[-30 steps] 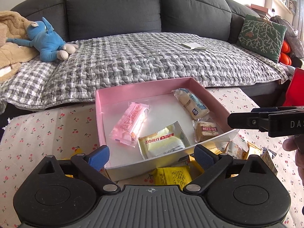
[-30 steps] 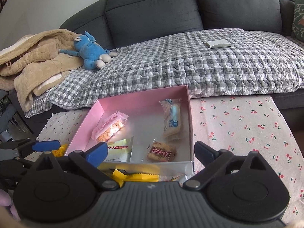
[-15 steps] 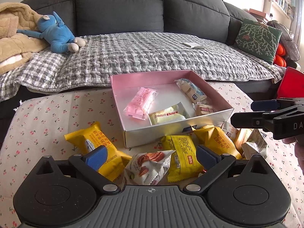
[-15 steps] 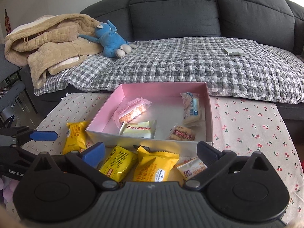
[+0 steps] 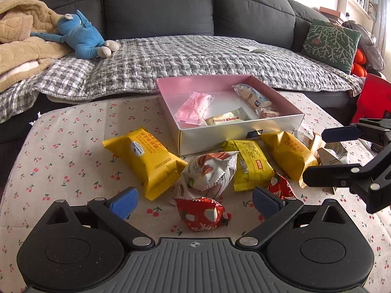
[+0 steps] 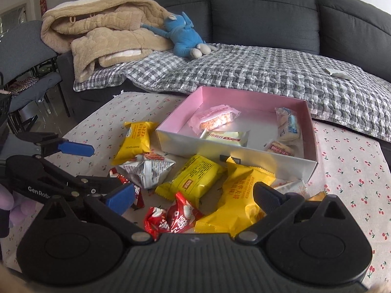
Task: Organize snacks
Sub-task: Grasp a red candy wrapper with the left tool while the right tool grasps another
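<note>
Left tool point(image 5: 194, 199) of mine hangs low over the surface point(image 5: 68, 151) with its 2 blue pads spread wide and nothing between them. Straight ahead at 12 o'clock, just past the pads, lies a red candy wrapper point(image 5: 201, 213), and beyond it a silver nut packet point(image 5: 210, 171). At 11 o'clock sits a yellow cake pack point(image 5: 146, 158), apart from the others. At 1 o'clock a second yellow pack point(image 5: 249, 163) touches the silver one, and a third yellow pack point(image 5: 287, 156) leans by the box front.

My right tool point(image 6: 193, 196) also stands wide and empty, hovering over the same heap; a red wrapper point(image 6: 171, 219) lies between its pads, and the large yellow pack point(image 6: 234, 195) sits at its 1 o'clock.

Farther out at 12 o'clock is the pink box point(image 5: 171, 102), open, holding 4 snacks: a pink wafer pack point(image 5: 194, 107), a pale green-white pack point(image 5: 226, 120), a long white-and-blue pack point(image 5: 251, 95) and a small brown-labelled one point(image 5: 268, 113) in its right corner.

Behind the surface runs a grey sofa point(image 5: 158, 5) with a checked quilt point(image 5: 195, 56). A blue plush toy point(image 5: 80, 37) lies on it at 10 o'clock beside a beige blanket point(image 5: 19, 39), and a green cushion point(image 5: 331, 44) rests at 2 o'clock.
</note>
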### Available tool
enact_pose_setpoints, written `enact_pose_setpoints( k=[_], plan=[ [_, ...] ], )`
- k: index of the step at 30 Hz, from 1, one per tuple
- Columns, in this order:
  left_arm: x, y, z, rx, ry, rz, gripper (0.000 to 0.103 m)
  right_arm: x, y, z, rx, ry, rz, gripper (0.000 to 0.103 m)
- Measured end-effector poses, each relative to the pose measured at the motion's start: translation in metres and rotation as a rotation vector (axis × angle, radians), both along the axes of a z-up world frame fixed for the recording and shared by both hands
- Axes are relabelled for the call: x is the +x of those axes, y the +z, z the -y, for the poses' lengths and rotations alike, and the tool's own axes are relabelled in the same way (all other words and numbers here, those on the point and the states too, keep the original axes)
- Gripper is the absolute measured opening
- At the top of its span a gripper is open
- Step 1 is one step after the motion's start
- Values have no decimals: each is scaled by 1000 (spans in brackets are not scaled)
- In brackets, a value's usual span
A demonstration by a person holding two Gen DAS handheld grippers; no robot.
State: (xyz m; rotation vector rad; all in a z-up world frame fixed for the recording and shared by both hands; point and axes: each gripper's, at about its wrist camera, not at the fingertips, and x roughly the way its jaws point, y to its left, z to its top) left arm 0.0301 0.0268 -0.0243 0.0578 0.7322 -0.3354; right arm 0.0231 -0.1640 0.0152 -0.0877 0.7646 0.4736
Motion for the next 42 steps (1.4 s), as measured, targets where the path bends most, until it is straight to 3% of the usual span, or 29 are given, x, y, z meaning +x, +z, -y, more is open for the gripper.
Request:
enact_pose_setpoints(
  k=[8,13,19,27,35,42],
  plan=[
    [-1,-16,-1,8,9,-35,101,-18,-14,-20,-98,125,37,103],
    [1,-22,3,0,10,-54,99,-18,-19,-30,-100,173,59,99],
    [2,-29,6,-15,16,-71,96,-15,-33,-38,-133,205,33,83],
    [7,-40,13,-13,10,-79,80,-15,-45,-45,-171,186,10,73],
    [11,-43,14,-46,13,-49,73,-9,-46,-41,-165,149,5,64],
    [12,-43,16,-31,22,-40,48,-9,-47,-41,-167,137,11,60]
  ],
)
